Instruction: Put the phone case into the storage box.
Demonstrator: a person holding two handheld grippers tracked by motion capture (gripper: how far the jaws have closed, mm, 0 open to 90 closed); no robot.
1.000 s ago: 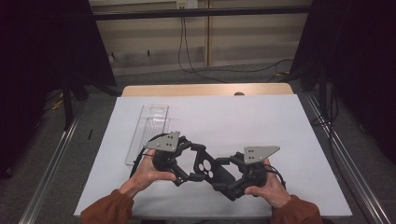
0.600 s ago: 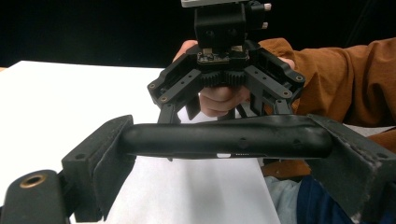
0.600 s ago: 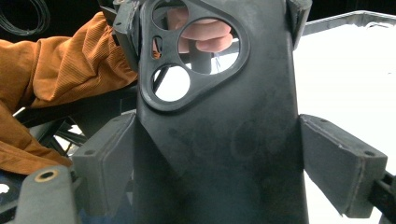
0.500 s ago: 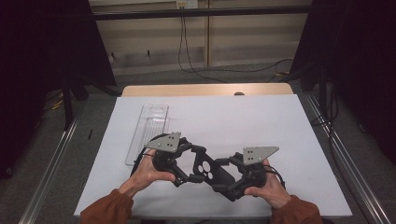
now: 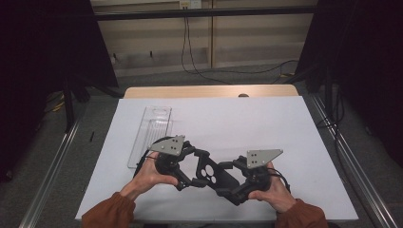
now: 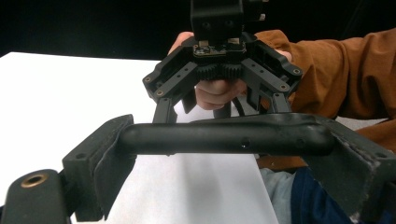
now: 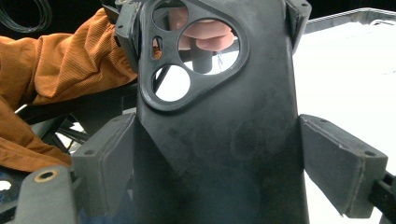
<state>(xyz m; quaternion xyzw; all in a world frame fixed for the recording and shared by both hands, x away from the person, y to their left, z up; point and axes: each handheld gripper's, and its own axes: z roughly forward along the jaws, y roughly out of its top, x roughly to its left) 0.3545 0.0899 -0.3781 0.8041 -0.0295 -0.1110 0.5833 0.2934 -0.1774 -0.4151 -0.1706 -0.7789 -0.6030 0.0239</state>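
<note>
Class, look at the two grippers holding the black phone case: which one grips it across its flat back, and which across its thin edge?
The right gripper spans the wide flat back of the black phone case; the left gripper clamps its thin edge.

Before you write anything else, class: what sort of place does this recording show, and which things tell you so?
Probably a lab or recording bench, not a home: a white-covered table on a metal frame rail, loose cables against the wall, and camera-bearing hand grippers.
</note>
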